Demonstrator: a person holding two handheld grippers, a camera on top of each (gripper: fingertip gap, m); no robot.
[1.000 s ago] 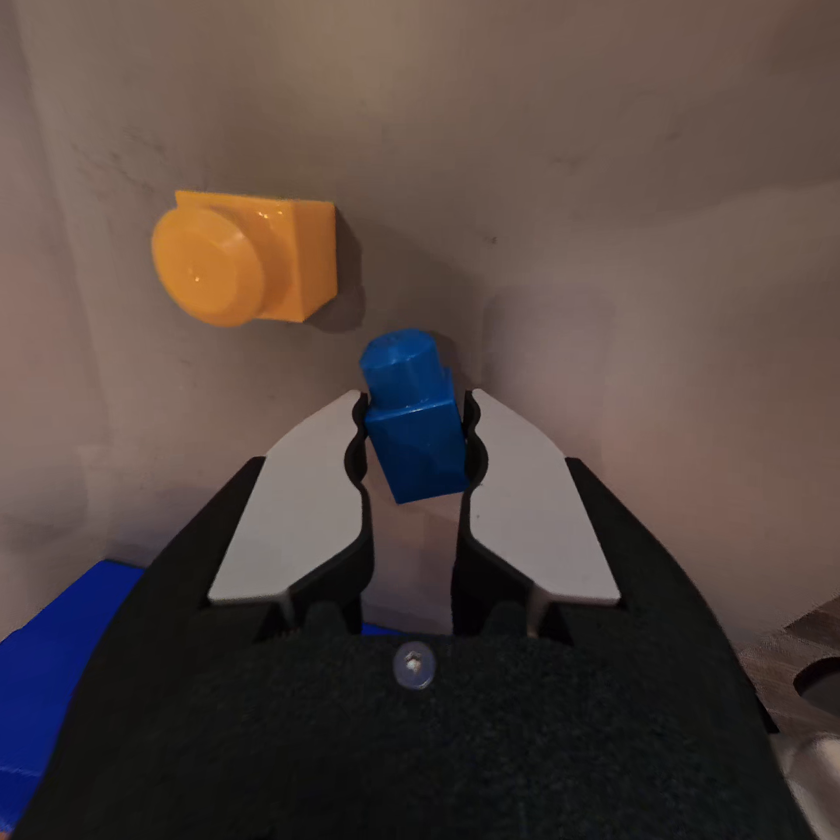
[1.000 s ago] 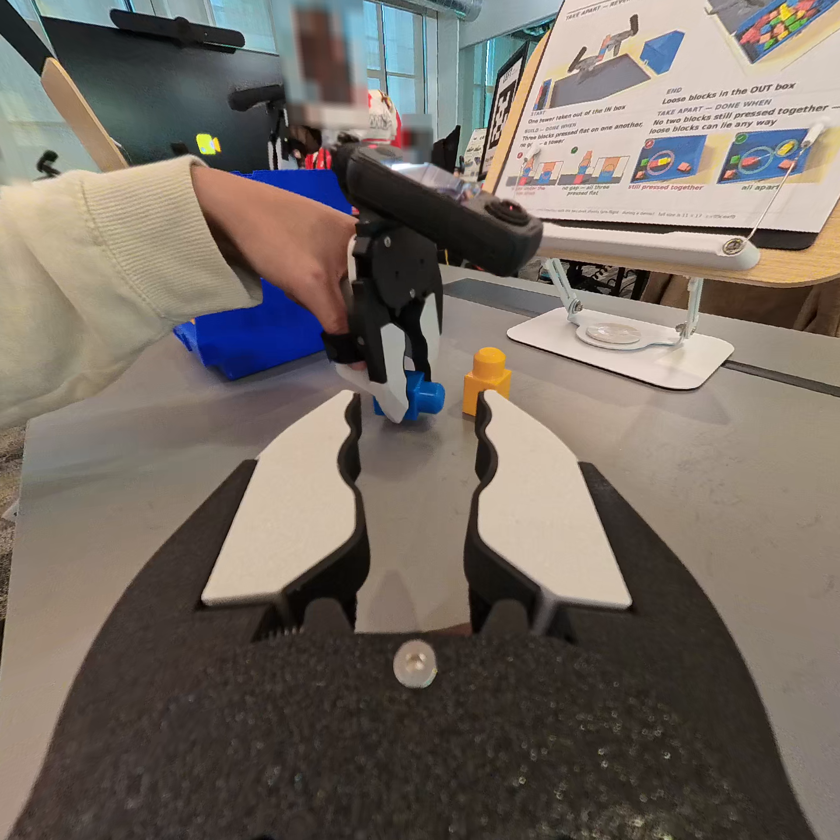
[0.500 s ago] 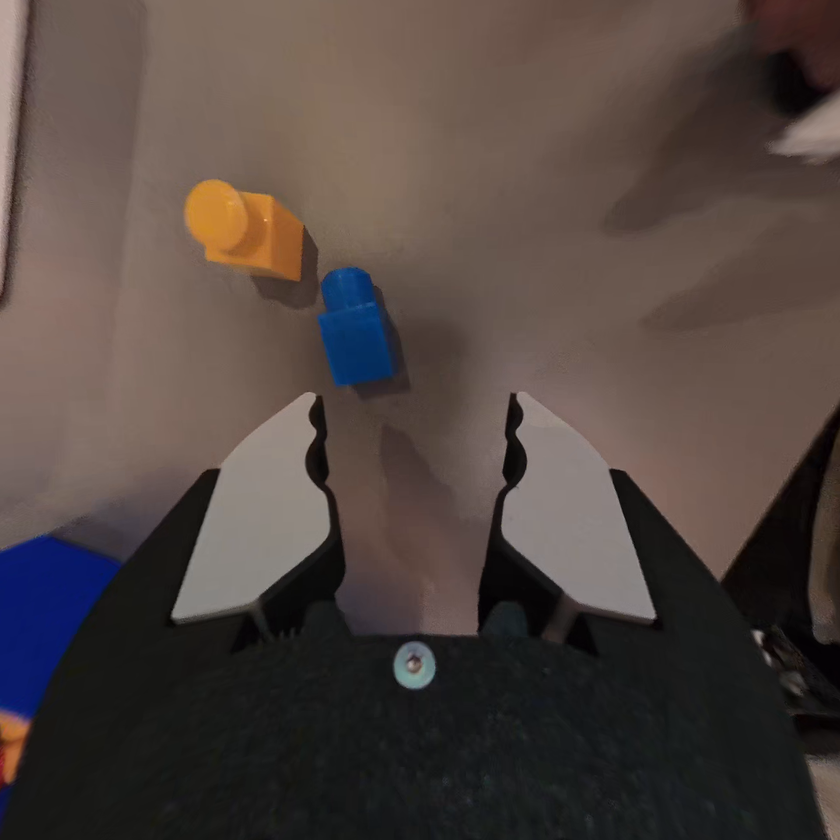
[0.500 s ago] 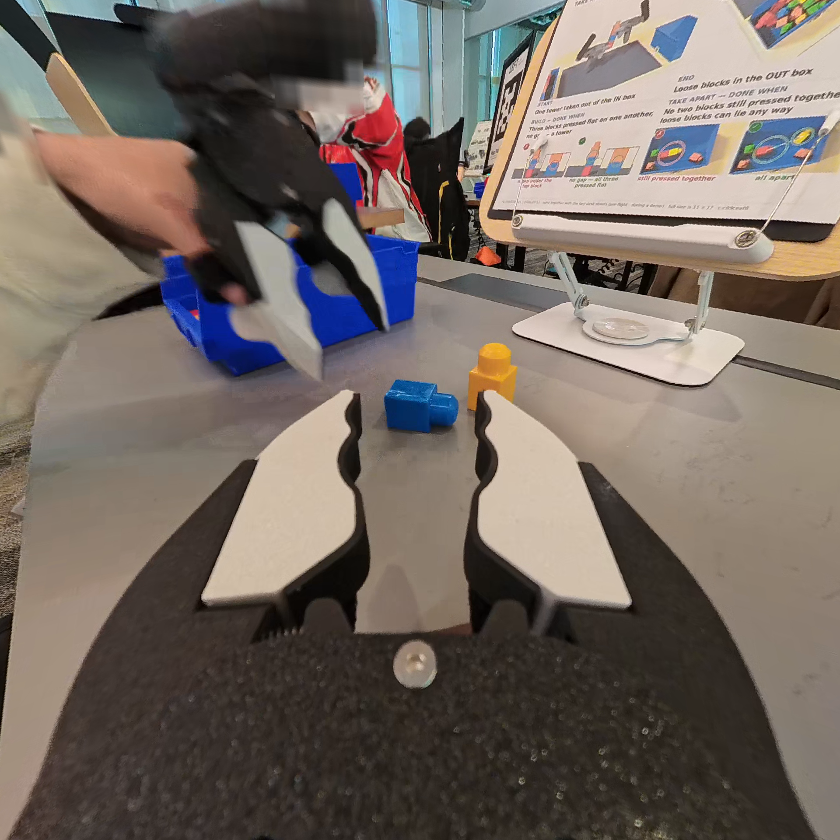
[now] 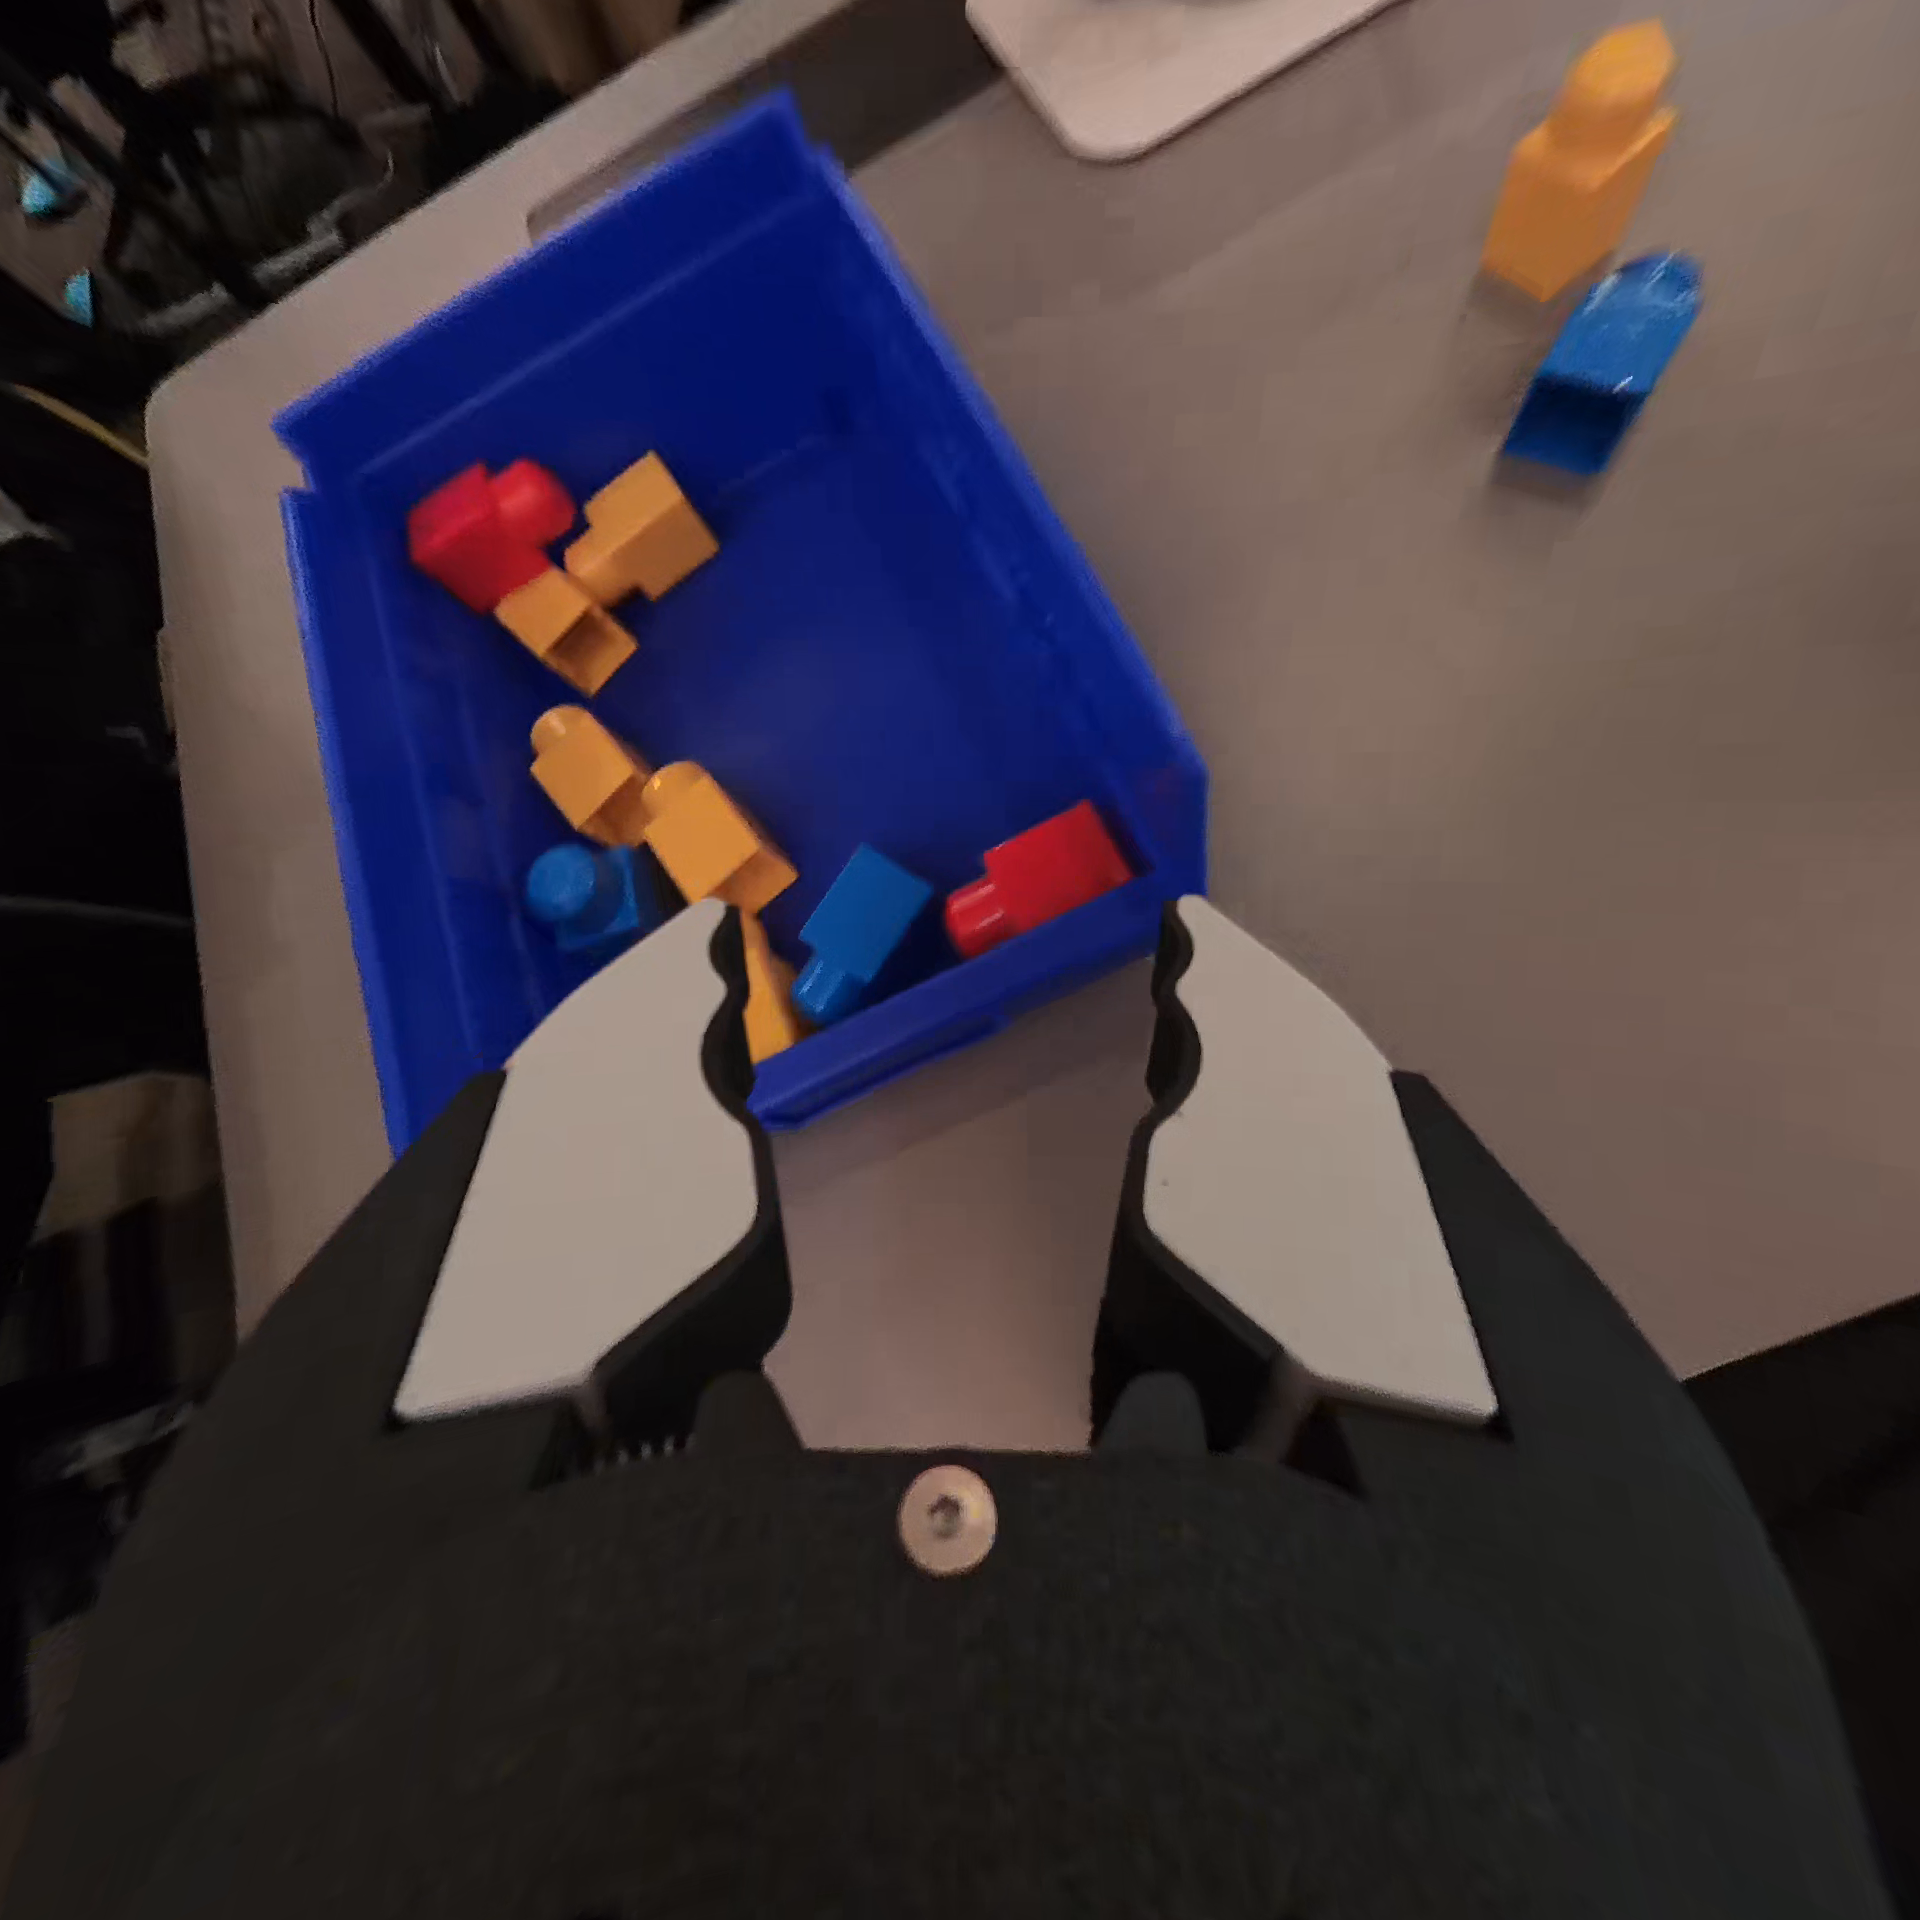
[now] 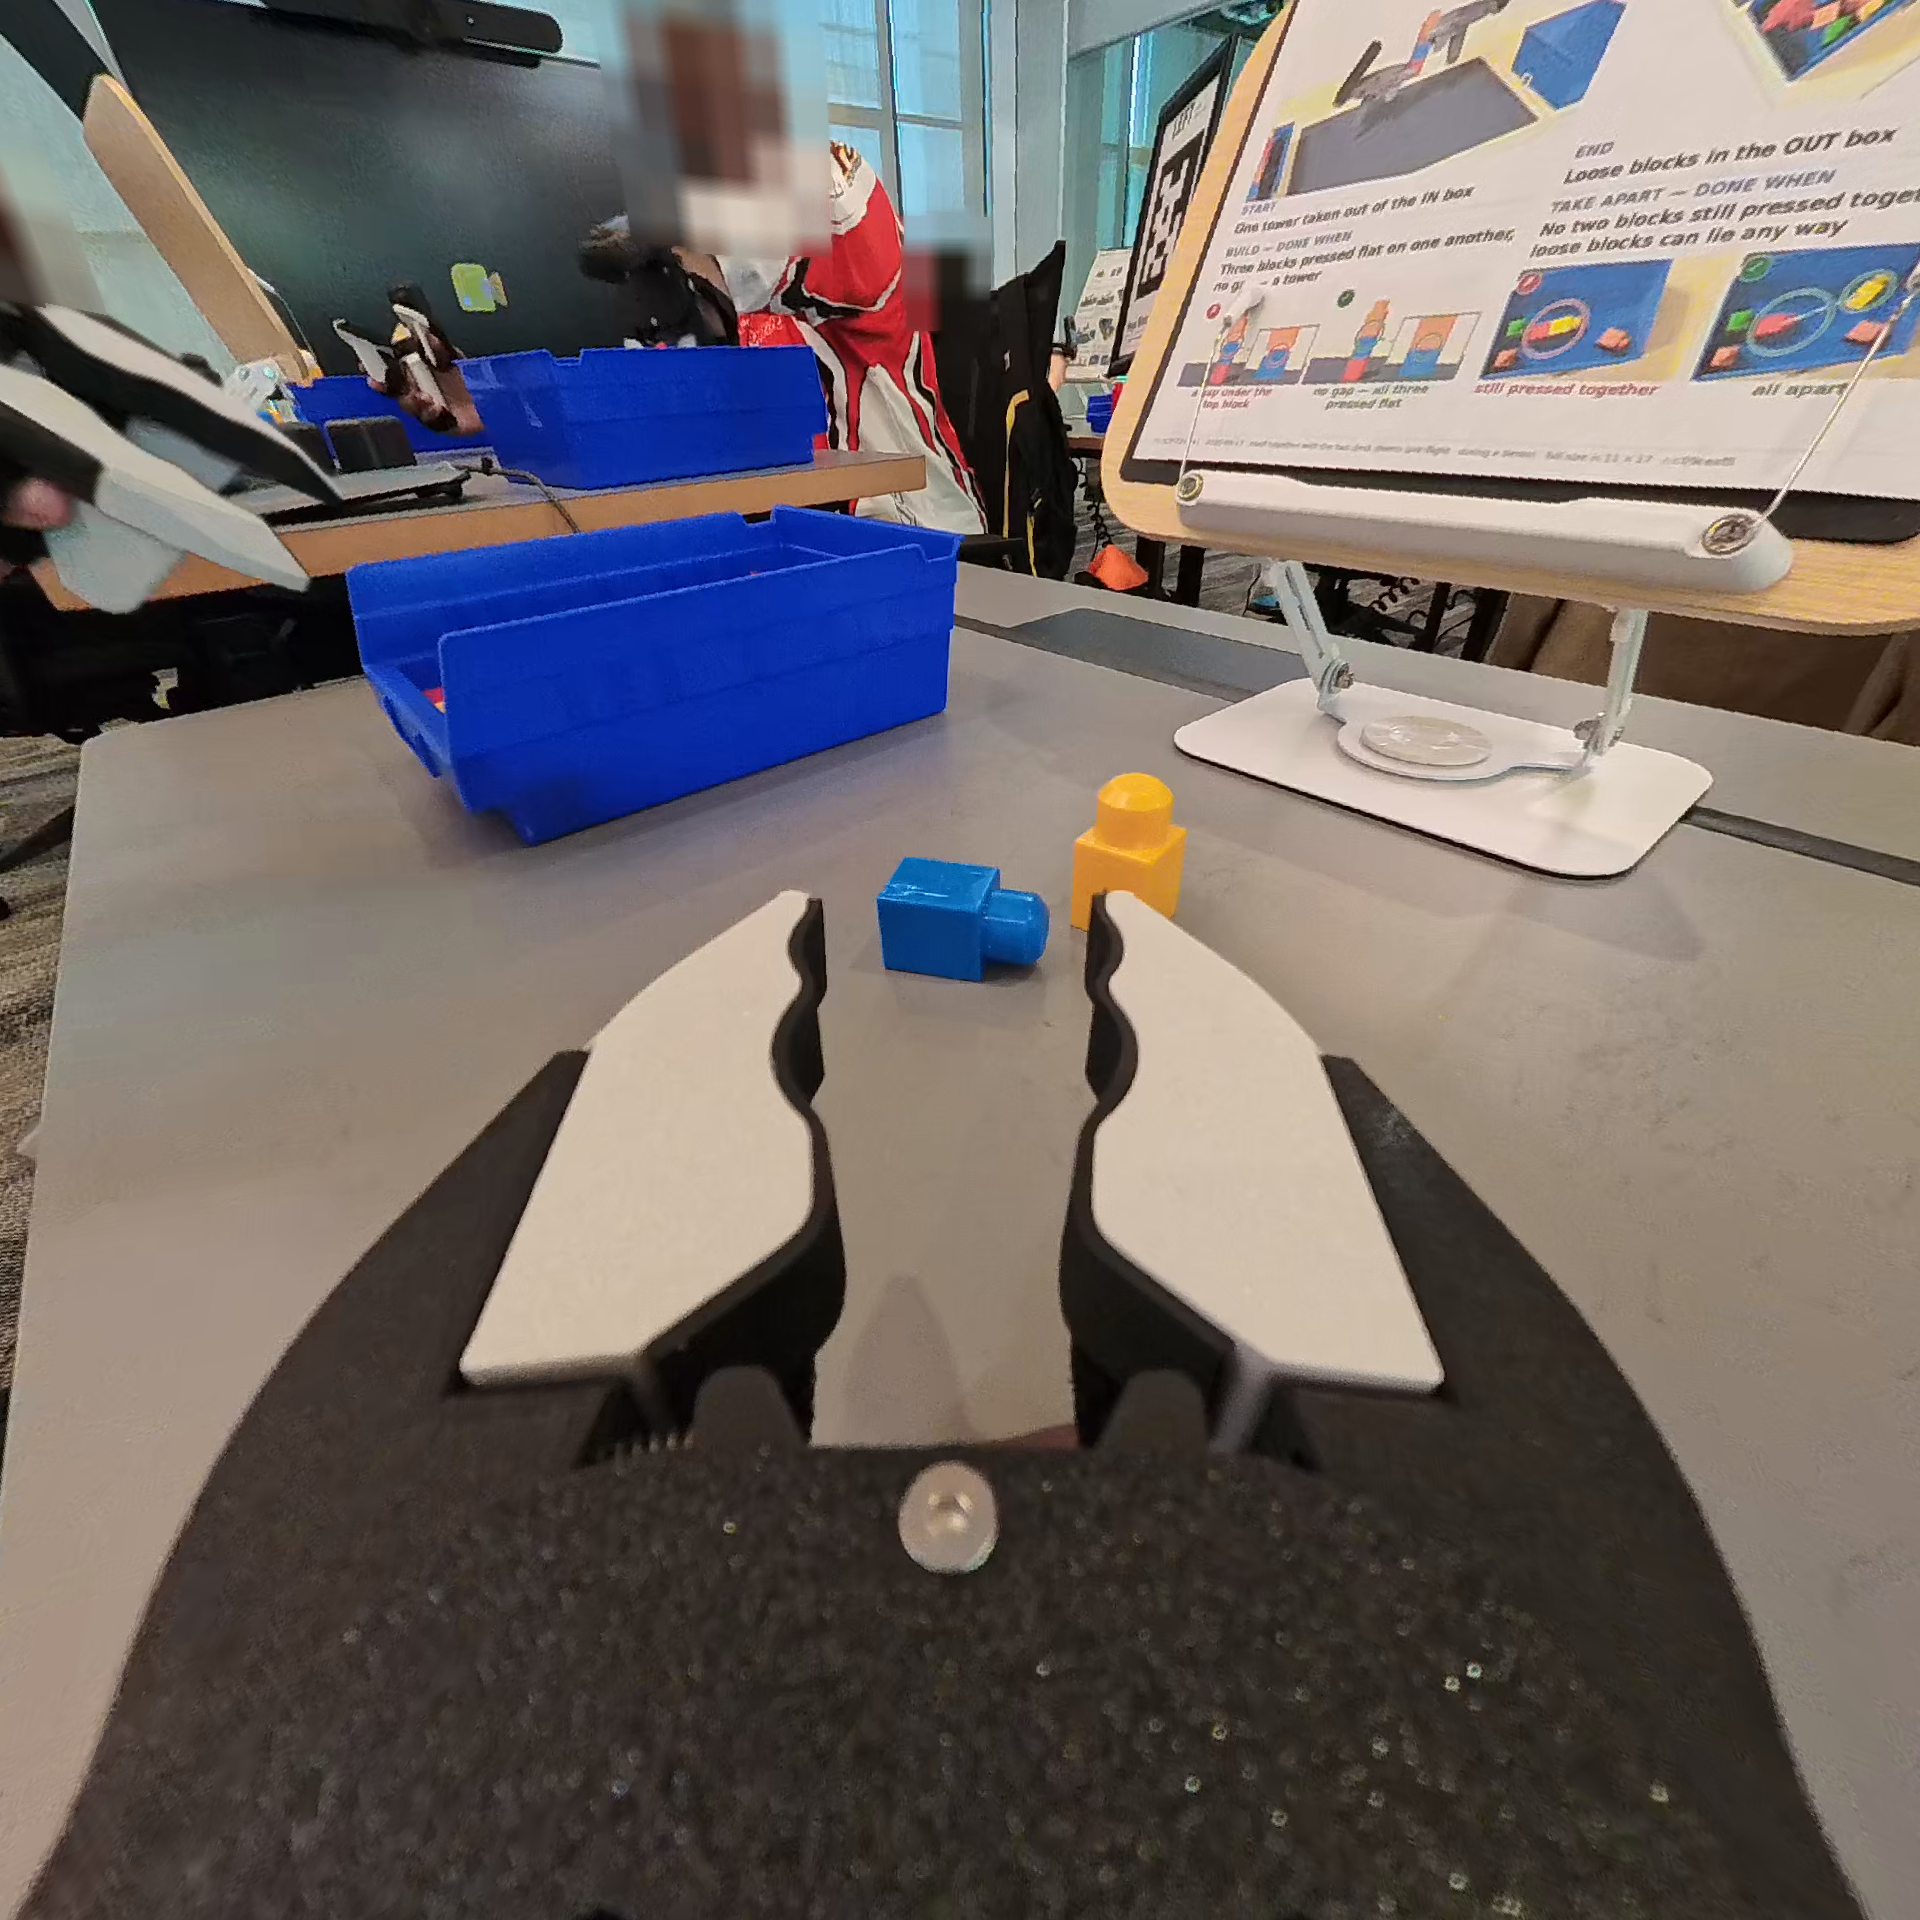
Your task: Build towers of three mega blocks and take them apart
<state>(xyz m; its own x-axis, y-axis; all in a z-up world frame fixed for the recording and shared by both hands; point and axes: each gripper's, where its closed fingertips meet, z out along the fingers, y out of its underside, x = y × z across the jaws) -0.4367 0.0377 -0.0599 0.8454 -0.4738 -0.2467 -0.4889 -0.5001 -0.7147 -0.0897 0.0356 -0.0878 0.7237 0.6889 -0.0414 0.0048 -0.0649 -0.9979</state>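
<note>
The left wrist view is dim, warm and motion-blurred throughout. The right wrist view is bright with daylight from windows [image 6: 914, 114] at upper centre, sharp, bowed at the edges.

Left hand-held gripper lets go of the blue block and swings away to the bin

A second ago the left hand-held gripper [image 5: 945, 925] pinched the blue block [image 6: 961, 930] just beside the orange block [image 6: 1127, 847]. Now that block lies on its side on the bench [image 6: 1558, 1039], and the gripper, its fingers spread wide and bare, hangs over the blue bin [image 5: 1049, 520] of loose blocks.
</note>
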